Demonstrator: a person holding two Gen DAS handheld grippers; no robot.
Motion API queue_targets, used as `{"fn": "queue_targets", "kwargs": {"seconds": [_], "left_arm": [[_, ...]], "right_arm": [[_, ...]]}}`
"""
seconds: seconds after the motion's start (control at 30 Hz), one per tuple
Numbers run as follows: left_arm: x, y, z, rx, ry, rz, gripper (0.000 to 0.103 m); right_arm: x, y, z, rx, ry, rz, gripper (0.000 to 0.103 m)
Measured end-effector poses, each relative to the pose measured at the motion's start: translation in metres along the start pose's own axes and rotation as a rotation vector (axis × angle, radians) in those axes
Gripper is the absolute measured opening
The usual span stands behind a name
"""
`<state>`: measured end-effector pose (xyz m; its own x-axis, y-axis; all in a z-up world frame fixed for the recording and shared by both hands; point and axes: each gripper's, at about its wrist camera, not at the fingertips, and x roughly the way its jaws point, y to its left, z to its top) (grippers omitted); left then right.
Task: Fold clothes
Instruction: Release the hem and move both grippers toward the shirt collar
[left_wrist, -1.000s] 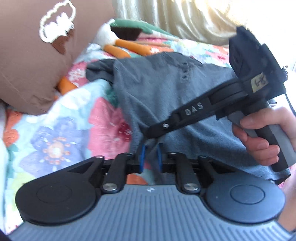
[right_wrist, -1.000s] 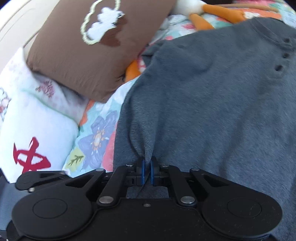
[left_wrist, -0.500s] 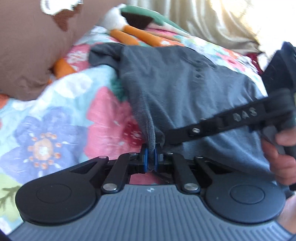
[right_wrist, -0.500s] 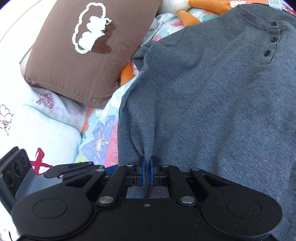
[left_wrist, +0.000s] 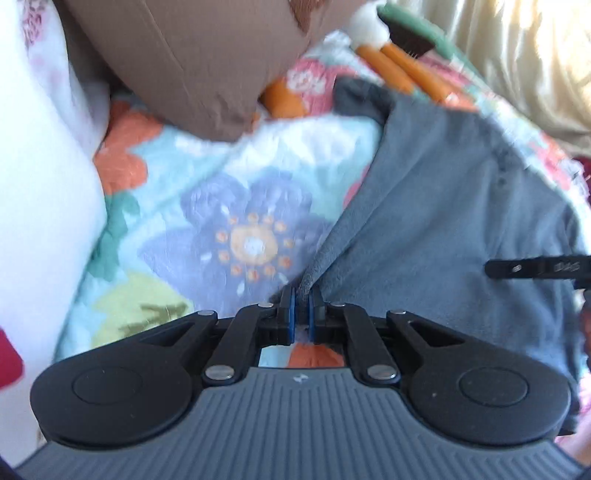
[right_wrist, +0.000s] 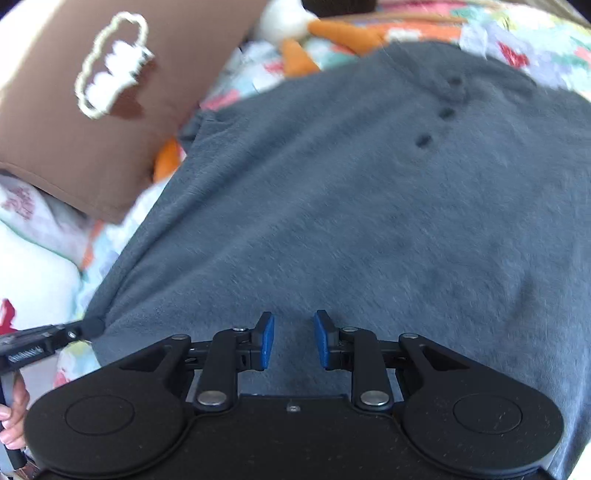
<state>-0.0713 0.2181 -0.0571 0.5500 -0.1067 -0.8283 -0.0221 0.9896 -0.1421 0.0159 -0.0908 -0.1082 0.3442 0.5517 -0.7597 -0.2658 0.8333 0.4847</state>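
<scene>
A dark grey button-neck shirt (right_wrist: 369, 206) lies spread on a floral bedspread (left_wrist: 229, 206). My left gripper (left_wrist: 302, 314) is shut on the shirt's left edge (left_wrist: 443, 229) and pulls a ridge of cloth taut. It also shows at the left edge of the right wrist view (right_wrist: 86, 326), pinching the shirt's corner. My right gripper (right_wrist: 293, 338) is open and empty just above the shirt's middle. Its finger (left_wrist: 535, 267) shows at the right of the left wrist view, over the shirt.
A brown cushion (right_wrist: 81, 110) with a white cloud design leans at the upper left. White pillows (left_wrist: 40, 192) lie left of the shirt. A plush toy with orange legs (right_wrist: 332, 33) lies beyond the collar. A pale curtain (left_wrist: 517, 48) hangs at the back right.
My right gripper has let go of the shirt and opened. My left gripper has pulled the shirt's edge out to the left, and the shirt now lies flatter.
</scene>
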Motion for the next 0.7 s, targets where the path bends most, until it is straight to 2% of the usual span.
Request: {"fn": "queue_targets", "kwargs": {"seconds": [0.2,0.27,0.3,0.33,0.43,0.47,0.5,0.63,0.7], "left_arm": [[-0.037,0.001,0.022,0.058,-0.048,0.008,0.015],[-0.052,0.001,0.037,0.071,-0.068,-0.009,0.022],[-0.059,0.002,0.045,0.077,-0.079,-0.019,0.031],[-0.063,0.000,0.054,0.081,-0.082,-0.043,0.037],[-0.072,-0.005,0.081,0.092,-0.090,-0.122,0.046],[-0.066,-0.010,0.089,0.094,-0.099,-0.144,0.047],[-0.059,-0.015,0.098,0.095,-0.110,-0.166,0.050],[-0.015,-0.037,0.132,0.064,-0.175,-0.230,0.054],[0.014,-0.043,0.148,0.029,-0.163,-0.243,0.054]], "right_arm": [[-0.013,0.014,0.001,-0.056,-0.050,0.022,0.035],[-0.027,0.021,0.004,-0.084,-0.065,0.044,0.037],[-0.034,0.024,0.006,-0.098,-0.073,0.055,0.039],[-0.041,0.028,0.007,-0.112,-0.080,0.066,0.044],[-0.065,0.043,0.019,-0.153,-0.106,0.093,0.057],[-0.073,0.049,0.027,-0.166,-0.116,0.089,0.063],[-0.079,0.055,0.036,-0.178,-0.127,0.078,0.064],[-0.086,0.070,0.070,-0.231,-0.192,-0.041,0.064],[-0.080,0.063,0.078,-0.224,-0.206,-0.047,0.064]]}}
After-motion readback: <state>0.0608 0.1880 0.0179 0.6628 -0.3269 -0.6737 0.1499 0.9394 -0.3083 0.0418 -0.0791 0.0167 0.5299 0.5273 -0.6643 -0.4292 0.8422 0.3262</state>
